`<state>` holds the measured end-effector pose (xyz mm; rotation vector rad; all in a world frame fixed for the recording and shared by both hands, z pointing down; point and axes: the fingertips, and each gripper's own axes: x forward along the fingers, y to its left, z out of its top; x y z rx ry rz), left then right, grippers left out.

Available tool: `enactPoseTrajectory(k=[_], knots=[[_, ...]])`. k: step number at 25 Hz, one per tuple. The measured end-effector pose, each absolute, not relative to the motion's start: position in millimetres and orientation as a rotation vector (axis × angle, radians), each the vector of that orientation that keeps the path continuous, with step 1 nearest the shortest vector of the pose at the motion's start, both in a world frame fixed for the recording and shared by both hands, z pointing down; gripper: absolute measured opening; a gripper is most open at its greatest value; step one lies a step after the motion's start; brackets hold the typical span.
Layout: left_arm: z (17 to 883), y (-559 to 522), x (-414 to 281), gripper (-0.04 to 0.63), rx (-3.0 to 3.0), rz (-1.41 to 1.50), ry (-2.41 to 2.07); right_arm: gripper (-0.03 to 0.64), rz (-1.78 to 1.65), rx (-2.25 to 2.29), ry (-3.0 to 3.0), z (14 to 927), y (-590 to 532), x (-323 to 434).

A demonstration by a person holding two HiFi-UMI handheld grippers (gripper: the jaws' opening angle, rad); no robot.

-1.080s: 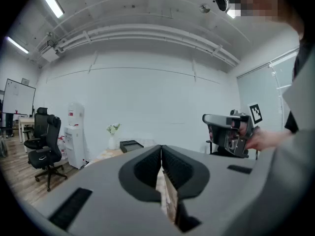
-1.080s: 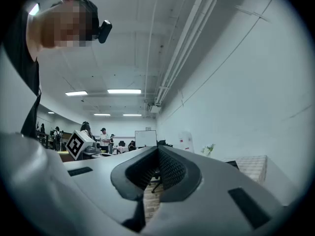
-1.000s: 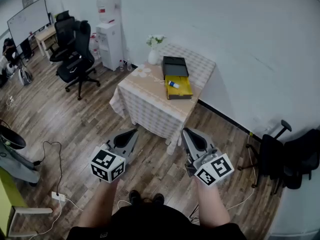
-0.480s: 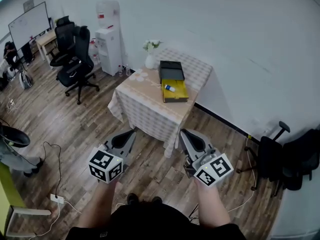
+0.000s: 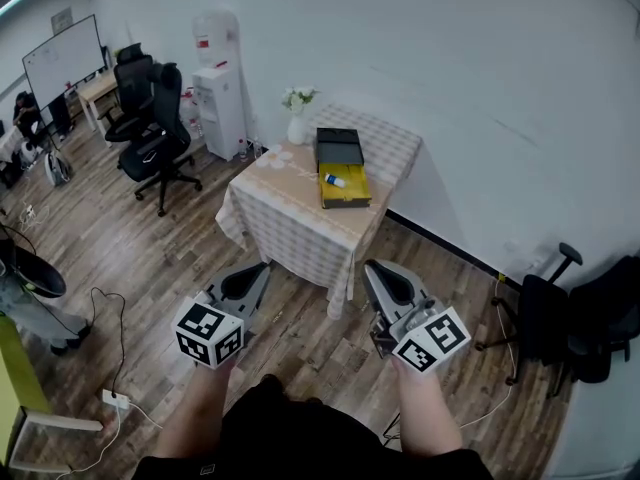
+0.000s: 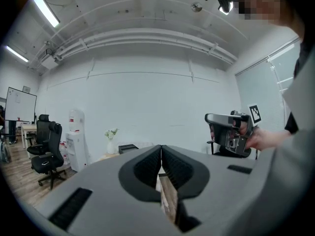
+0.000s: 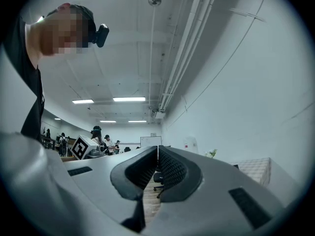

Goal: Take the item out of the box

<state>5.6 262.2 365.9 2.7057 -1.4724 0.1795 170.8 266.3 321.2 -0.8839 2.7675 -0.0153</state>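
An open box stands on the checked-cloth table [image 5: 300, 208] ahead: a yellow tray [image 5: 344, 186] with its black lid [image 5: 339, 148] behind it. A small white item with a blue end [image 5: 335, 180] lies in the tray. My left gripper [image 5: 262, 269] and right gripper [image 5: 372, 268] hang low over the wooden floor, well short of the table. Both are shut with nothing between the jaws. In the left gripper view the jaws [image 6: 161, 147] meet at the tips, with the black lid [image 6: 128, 148] far off. The right gripper's jaws [image 7: 157, 148] also touch.
A white vase with flowers [image 5: 297, 118] stands at the table's back left corner. A water dispenser [image 5: 220, 83] and black office chairs [image 5: 160, 138] are to the left. A black chair [image 5: 560, 318] sits at the right wall. Cables and a power strip [image 5: 110, 396] lie on the floor.
The table with the box has shifted slightly left and up in the head view. Both grippers stay shut and low in front of the body.
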Motion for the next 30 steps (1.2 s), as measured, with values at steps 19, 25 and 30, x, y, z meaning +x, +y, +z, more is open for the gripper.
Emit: enactPoseTrajectory(k=[19, 25, 30], knots=[[407, 164, -48, 0.014, 2.645, 0.184, -1.412, 0.038, -0.119, -0.914, 2.851, 357, 166, 103], [414, 106, -89, 0.015, 2.640, 0.177, -1.409, 0.038, -0.156, -0.956, 2.870, 364, 102, 58], [393, 70, -119, 0.014, 2.680, 0.131, -1.415, 0.038, -0.081, -0.937, 2.881, 340, 70, 17]])
